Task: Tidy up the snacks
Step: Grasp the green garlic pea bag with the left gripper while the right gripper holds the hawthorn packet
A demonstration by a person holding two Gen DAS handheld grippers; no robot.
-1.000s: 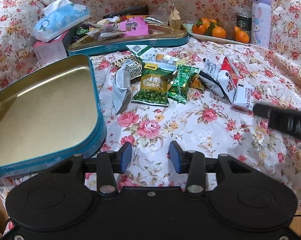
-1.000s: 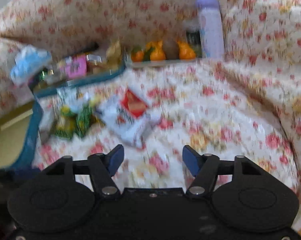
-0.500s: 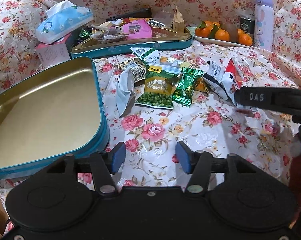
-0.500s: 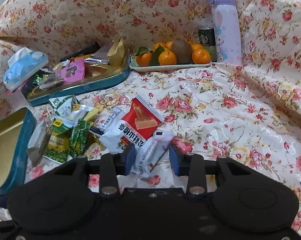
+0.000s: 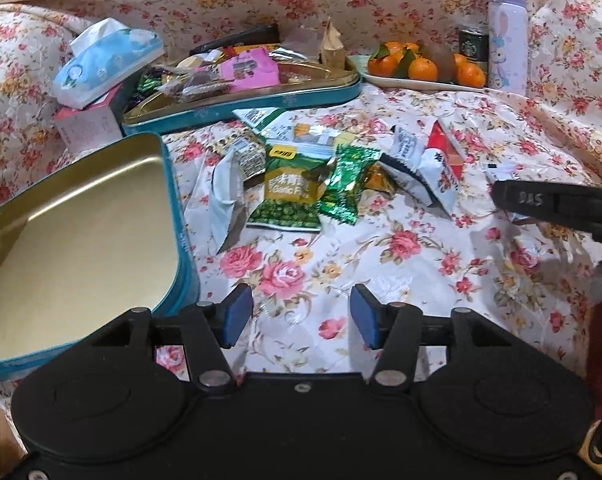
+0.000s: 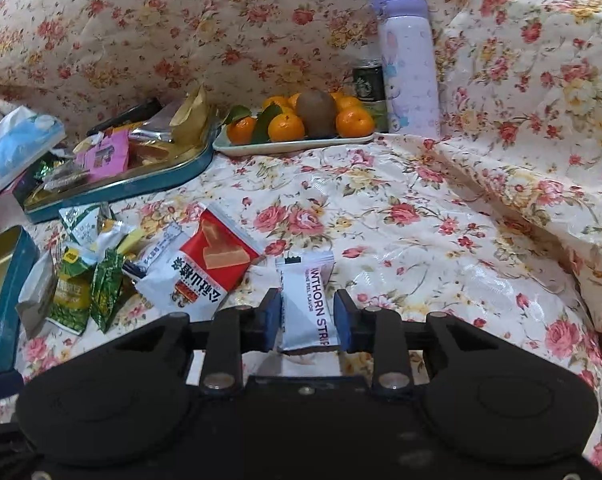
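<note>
Floral cloth [image 6: 421, 216]; fingers [image 6: 271, 320] closing on "HAWTHORN STRIP" packet [image 6: 307, 304].

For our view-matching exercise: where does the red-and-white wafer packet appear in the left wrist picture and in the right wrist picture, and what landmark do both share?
Left wrist: the wafer packet lies right of centre, at the right end of the snack pile.
Right wrist: the wafer packet lies left of centre, just left of the white strip packet between the right gripper fingers.
Shared landmark: the purple bottle, upright at the back beside the oranges.

A home — floral cloth [image 6: 421, 216], fruit tray [image 6: 301, 146], tissue pack [image 5: 105, 60], flask [image 6: 409, 64]
</note>
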